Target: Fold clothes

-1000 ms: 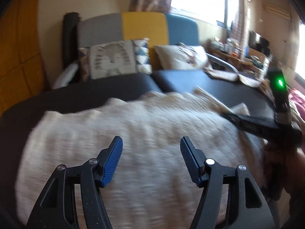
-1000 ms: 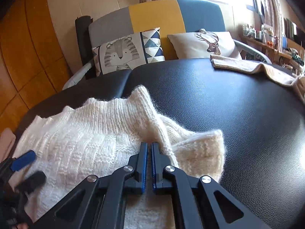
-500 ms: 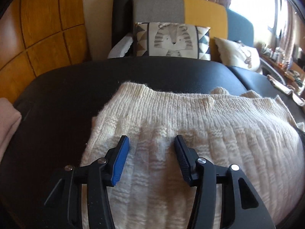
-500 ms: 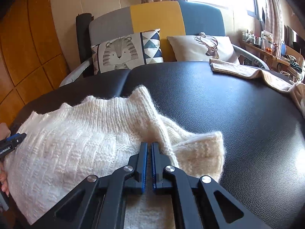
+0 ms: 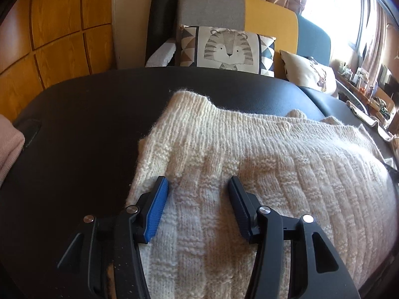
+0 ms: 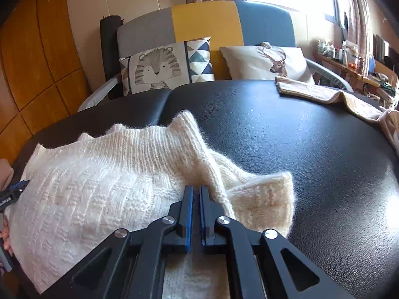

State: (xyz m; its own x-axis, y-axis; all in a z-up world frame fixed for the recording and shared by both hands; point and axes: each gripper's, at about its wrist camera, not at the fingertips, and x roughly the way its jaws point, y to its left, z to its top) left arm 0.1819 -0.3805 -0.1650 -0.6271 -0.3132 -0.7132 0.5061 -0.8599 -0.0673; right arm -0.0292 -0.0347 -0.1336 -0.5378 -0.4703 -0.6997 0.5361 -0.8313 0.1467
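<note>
nearest, two grippers are in view, one for each hand. the left gripper [image 5: 198,186] has its jaws standing apart over the near left part of one cream knitted sweater [image 5: 249,169], with knit lying between the blue pads but no pad pressing on it. the right gripper [image 6: 196,191] has its jaws closed nearly together at the right side of the same sweater [image 6: 99,182]; whether a fold of the knit is pinched between them i cannot tell. the sweater lies spread on one black padded table [image 6: 286,137], its ribbed edge pointing away and one folded part sticking out to the right of the right gripper. at the left edge of the table one pink cloth [image 5: 10,147] shows partly. farther, on the right side of the table, lies one beige knitted garment [image 6: 324,94], well apart from the sweater. behind the table stands one sofa [image 6: 204,22] in grey, yellow and blue, with two cushions on it: one tiger cushion [image 6: 159,67] and one deer cushion [image 6: 266,59]. one black roll [image 5: 163,17] stands upright beside the sofa.
</note>
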